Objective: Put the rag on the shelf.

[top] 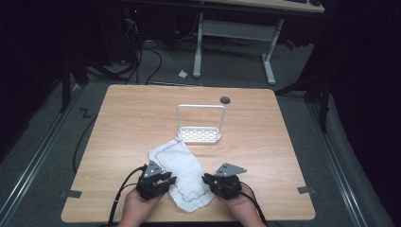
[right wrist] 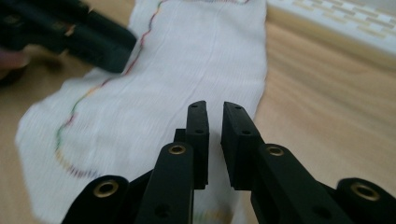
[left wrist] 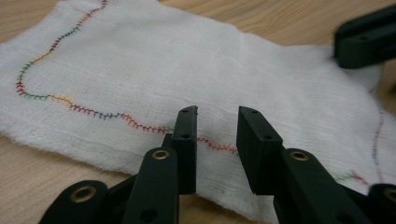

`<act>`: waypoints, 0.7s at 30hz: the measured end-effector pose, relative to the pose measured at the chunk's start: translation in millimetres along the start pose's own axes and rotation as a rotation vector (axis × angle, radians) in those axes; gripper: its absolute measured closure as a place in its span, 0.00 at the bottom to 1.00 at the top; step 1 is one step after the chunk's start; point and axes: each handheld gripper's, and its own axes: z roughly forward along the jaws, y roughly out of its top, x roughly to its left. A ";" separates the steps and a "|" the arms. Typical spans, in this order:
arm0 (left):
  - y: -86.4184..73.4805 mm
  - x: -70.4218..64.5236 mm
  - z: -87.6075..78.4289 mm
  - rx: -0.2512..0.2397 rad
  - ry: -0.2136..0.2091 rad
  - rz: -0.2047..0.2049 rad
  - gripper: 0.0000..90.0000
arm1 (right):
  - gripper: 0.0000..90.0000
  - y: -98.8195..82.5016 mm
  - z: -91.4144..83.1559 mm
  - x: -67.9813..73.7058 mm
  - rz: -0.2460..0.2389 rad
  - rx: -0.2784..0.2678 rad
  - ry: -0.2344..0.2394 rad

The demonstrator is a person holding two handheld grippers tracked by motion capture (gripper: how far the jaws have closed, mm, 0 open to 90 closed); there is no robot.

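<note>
Both pairs of black fingers are standing parted with nothing between them, the left pair with a clear gap, the right pair with only a narrow slit.

From the high view, the left gripper (top: 166,178) is sitting at the lower middle of the frame, at the left edge of a white cloth (top: 182,172). The right gripper (top: 206,178) is facing it from the cloth's right edge. The cloth is lying flat on the wooden table (top: 265,156), just below a white rack (top: 200,123) at the frame's centre.

In the left gripper view, its fingers (left wrist: 186,140) are hovering over the cloth's (left wrist: 187,70) near edge, where multicoloured stitching (left wrist: 93,112) is running across.

In the right gripper view, its fingers (right wrist: 198,135) are sitting over the cloth (right wrist: 196,60), with the other gripper blurred at upper left.
</note>
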 end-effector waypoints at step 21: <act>-6.8 -3.1 4.9 0.011 0.023 0.032 0.76 | 0.91 -11.4 15.4 -12.2 0.010 0.057 -0.019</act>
